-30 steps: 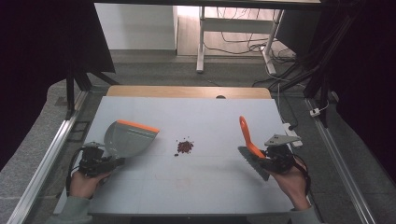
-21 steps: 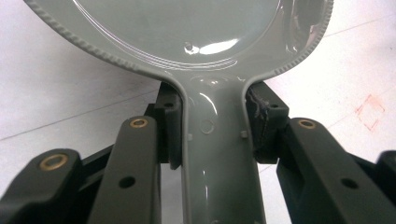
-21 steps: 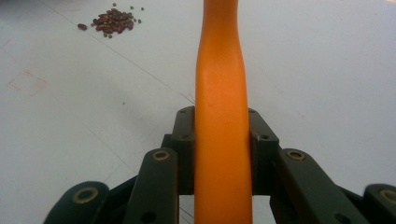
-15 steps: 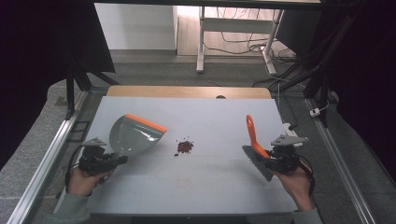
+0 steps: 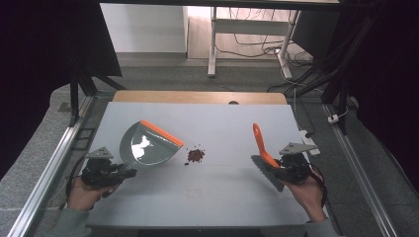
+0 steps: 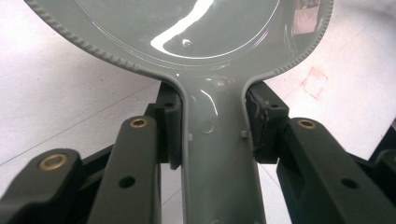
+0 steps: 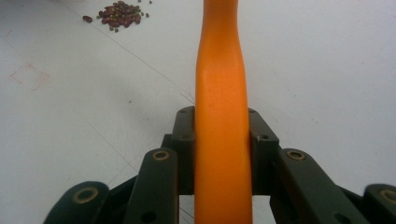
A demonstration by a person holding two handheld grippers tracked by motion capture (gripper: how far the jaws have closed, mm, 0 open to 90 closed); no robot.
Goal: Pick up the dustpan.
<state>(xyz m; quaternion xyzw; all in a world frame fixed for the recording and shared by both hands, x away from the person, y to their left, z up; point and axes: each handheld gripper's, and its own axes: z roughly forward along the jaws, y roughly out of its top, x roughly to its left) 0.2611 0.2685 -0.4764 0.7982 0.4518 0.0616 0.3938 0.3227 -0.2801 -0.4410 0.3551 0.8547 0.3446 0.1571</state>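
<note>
Right claw (image 7: 222, 140) clamps the orange handle (image 7: 221, 93) (beans (image 7: 119, 12) lie beyond)

Table (image 5: 222, 197) evenly lit from overhead, surroundings v. dark; glare on dustpan (image 5: 148, 148); close-ups slightly soft

Both forearms come in from the near edge, one per side. Left hand (image 5: 85, 191) sits near-left, wrapped around the left gripper (image 5: 129, 172), which points right and slightly far, roughly level; jaws clamped on something between the pads (image 6: 170, 133). Right hand (image 5: 307, 193) sits near-right, holding the right gripper (image 5: 273, 168), which points left and far; jaws likewise closed tight on what they carry, pads (image 7: 186, 149) pressed on both sides. Hands are well apart.
</note>
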